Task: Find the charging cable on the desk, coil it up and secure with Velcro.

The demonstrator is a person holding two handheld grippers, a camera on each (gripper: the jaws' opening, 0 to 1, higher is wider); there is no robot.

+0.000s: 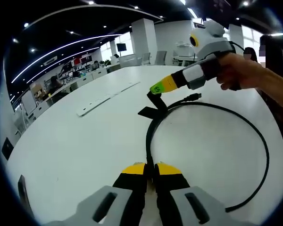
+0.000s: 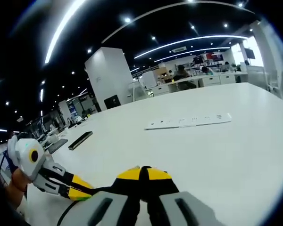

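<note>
Left gripper: the left gripper (image 1: 150, 170) rose from the bottom centre of the left gripper view with its yellow-tipped jaws pressed together on the charging cable (image 1: 262, 155), which ran in between the tips.
Right gripper: in the left gripper view the right gripper (image 1: 155, 92) came in from the upper right, held by a hand (image 1: 243, 70); its tips were pinched on a black Velcro strap (image 1: 151, 111) sitting on the cable. In the right gripper view its own jaws (image 2: 140, 175) met at bottom centre with black material between them.
Cable position: from the left jaws it climbed toward frame centre to the strap, then swept right in one wide loop across the white desk (image 1: 85, 146) and ended at lower right; its plug (image 1: 194, 97) lay right of centre, just below the right gripper.
Cable versus claws: it touched both, spanning the short stretch between them.
Risk, loop: the wide arc was loose on the desk, so it would likely spring open if either pinch slackened.
Risk, strap: held by its edge, it could slide along the cable or stick to itself before wrapping.
Risk, plug: the free end might snag while the coil tightened.
Nearby: a white power strip (image 1: 106, 99) lay in the upper left, well apart.
</note>
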